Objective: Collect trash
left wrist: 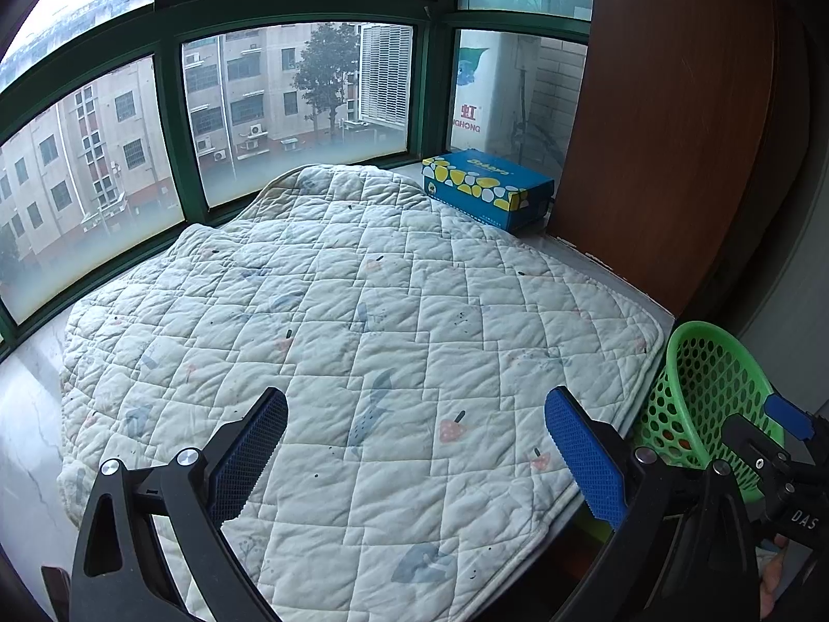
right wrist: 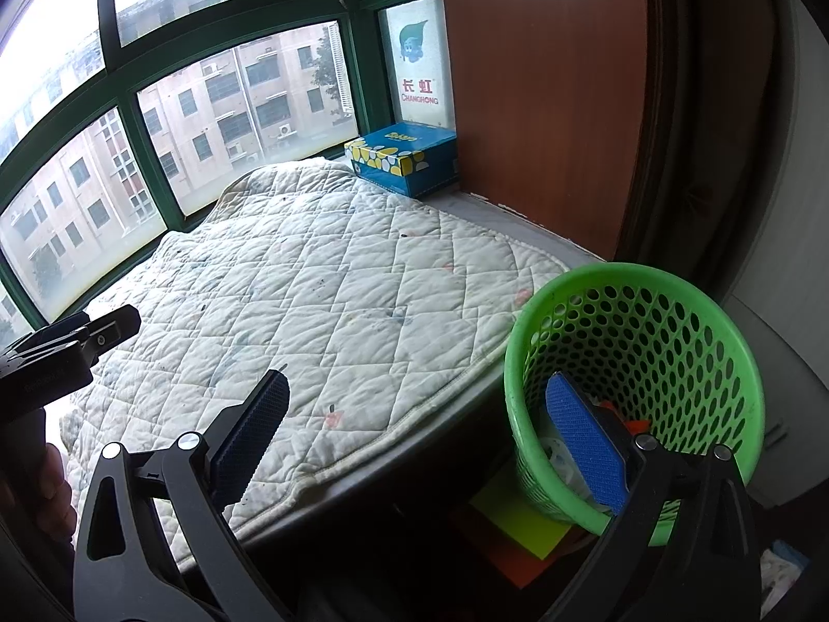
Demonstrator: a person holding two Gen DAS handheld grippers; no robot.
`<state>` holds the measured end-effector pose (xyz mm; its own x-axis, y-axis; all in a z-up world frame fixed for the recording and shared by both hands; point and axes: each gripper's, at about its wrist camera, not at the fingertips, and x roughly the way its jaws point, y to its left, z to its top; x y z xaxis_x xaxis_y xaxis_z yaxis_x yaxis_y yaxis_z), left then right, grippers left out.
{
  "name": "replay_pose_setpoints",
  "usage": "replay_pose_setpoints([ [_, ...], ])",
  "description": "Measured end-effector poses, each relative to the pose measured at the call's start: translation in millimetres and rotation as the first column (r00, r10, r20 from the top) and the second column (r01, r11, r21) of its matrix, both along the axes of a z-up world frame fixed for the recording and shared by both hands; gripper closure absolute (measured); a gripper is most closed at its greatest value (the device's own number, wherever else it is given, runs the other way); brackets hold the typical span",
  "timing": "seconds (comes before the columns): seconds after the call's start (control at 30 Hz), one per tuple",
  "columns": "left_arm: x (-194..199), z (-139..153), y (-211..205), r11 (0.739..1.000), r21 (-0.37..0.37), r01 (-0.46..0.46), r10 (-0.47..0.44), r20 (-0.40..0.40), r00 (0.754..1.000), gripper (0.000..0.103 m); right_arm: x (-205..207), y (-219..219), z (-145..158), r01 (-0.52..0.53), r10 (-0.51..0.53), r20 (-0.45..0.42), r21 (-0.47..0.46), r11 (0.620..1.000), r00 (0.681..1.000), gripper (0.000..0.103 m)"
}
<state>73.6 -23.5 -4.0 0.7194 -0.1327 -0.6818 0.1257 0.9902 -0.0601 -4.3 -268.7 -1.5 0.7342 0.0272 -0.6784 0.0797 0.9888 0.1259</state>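
Observation:
A green perforated trash basket [right wrist: 673,342] stands beside the right edge of the sill, holding some white and orange scraps at its bottom [right wrist: 562,458]. It also shows in the left wrist view [left wrist: 715,394]. My right gripper [right wrist: 419,440] is open and empty; its right finger sits over the basket's mouth, its left finger over the quilt. My left gripper [left wrist: 414,451] is open and empty above the quilt [left wrist: 337,342]. No loose trash shows on the quilt.
A blue and yellow tissue box [left wrist: 487,189] sits at the back right of the sill by a brown wooden panel [left wrist: 668,129]. Green-framed windows [left wrist: 171,145] run along the back. Yellow and orange sheets [right wrist: 518,523] lie under the basket.

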Motion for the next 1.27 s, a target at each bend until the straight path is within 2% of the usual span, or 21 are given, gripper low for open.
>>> replay_pose_setpoints([
  [1.27,-0.6,-2.6,2.3,1.000,0.020,0.010,-0.010,0.000,1.000,0.007,0.1,3.0,-3.6,0.000,0.000,0.004,0.012,1.000,1.000,0.005],
])
